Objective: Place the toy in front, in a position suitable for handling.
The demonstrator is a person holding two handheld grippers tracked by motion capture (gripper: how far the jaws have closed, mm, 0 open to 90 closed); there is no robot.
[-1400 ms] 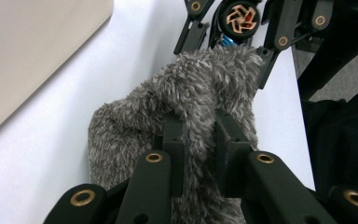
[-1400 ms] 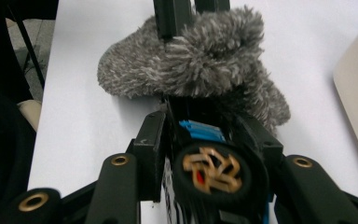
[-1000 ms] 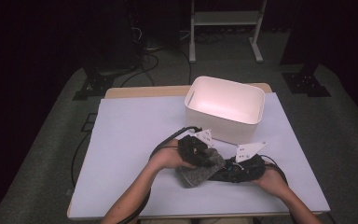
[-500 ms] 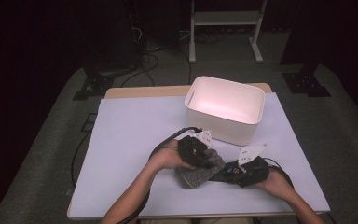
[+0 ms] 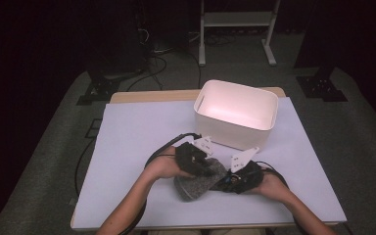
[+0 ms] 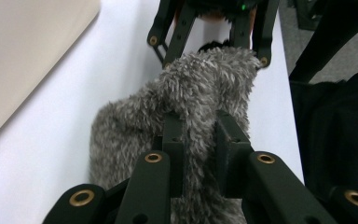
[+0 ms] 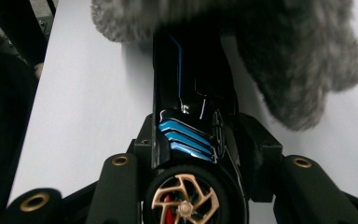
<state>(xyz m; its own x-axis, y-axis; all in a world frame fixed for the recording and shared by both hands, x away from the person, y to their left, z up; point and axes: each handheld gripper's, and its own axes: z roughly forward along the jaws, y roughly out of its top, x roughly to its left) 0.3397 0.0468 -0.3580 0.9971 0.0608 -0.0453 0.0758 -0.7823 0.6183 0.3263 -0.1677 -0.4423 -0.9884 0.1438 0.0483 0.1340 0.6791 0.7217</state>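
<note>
Pinching a fold of a fuzzy grey pouch (image 6: 177, 116), the left gripper (image 6: 200, 140) is clenched hard on the fabric, its jaws nearly together with the pile bulging between them. Opposite it, the right gripper (image 7: 193, 154) grasps a black toy car (image 7: 191, 107) with blue stripes and a copper-spoked wheel; its jaws have just been closing on the car's sides, and the nose of the car points into the grey fleece.

From above, both hands meet at the near middle of the lilac table cover (image 5: 137, 132), the left gripper (image 5: 196, 159) on top of the pouch (image 5: 193, 183), the right gripper (image 5: 240, 176) touching its right edge. A white tub (image 5: 237, 115) stands just beyond them.

The step looks like feeding the car into the pouch. Done well, the left hand should lift and hold the mouth open while the right slides the car in level, letting go only once the fleece covers it; a slack pinch could let the opening collapse.
</note>
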